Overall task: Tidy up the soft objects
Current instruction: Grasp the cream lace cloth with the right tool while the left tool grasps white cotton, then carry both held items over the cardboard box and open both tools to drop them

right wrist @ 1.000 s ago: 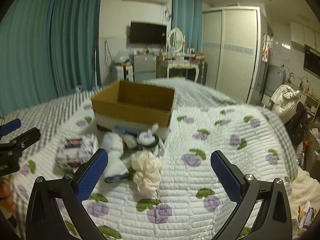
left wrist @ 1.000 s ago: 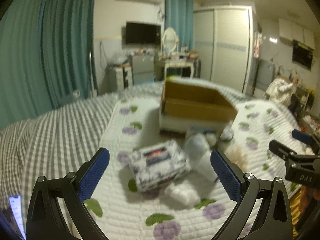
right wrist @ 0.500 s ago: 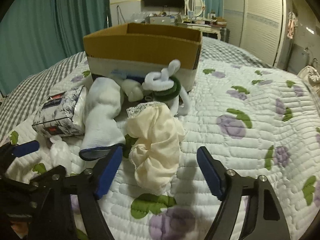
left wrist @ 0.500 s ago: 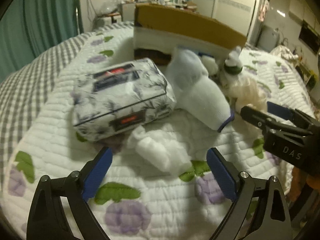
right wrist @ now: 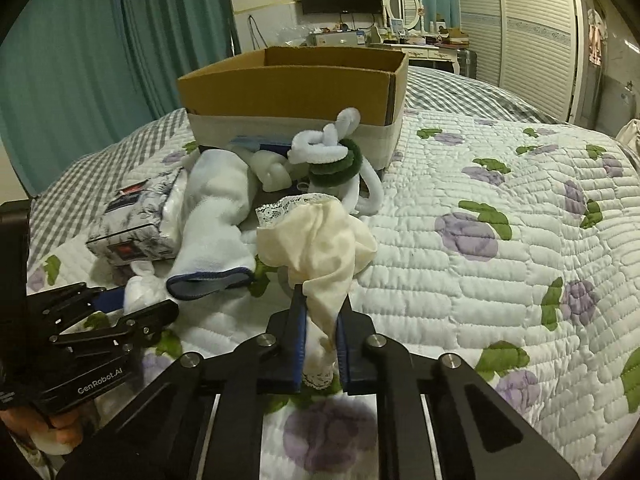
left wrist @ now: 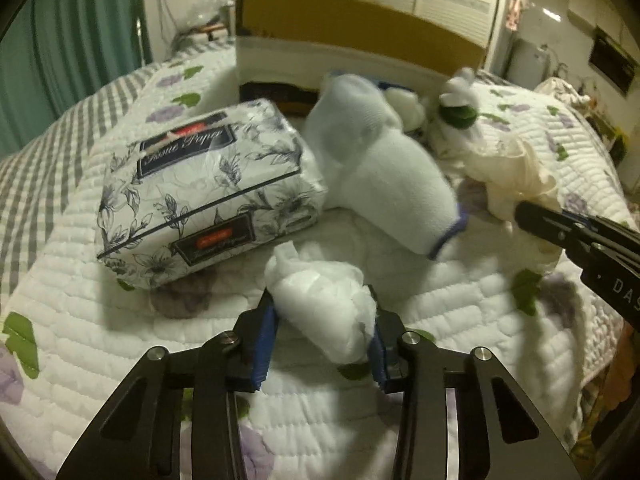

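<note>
White wad (left wrist: pixel 324 312): on quilt, just before tissue pack (left wrist: pixel 200 188), pinched by left gripper (left wrist: pixel 322 344)
Cream lace cloth (right wrist: pixel 320 240): on quilt beside white sock (right wrist: pixel 216 216), tail clamped in right gripper (right wrist: pixel 320 344)
Box (right wrist: pixel 296 92): cardboard, open, behind pile
Quilt (right wrist: pixel 500 248): white, purple flowers

Both grippers have dropped from high over the bed right down to the pile in 1 second. The left gripper (left wrist: pixel 322 344), wide open half a second ago, has now closed its blue pads on the white crumpled wad (left wrist: pixel 320 312). The right gripper (right wrist: pixel 320 344) has also gone from open to clamped, pinching the cream lace-trimmed cloth (right wrist: pixel 320 248), which has been pulled into a stretched bunch rising from between the pads.
</note>
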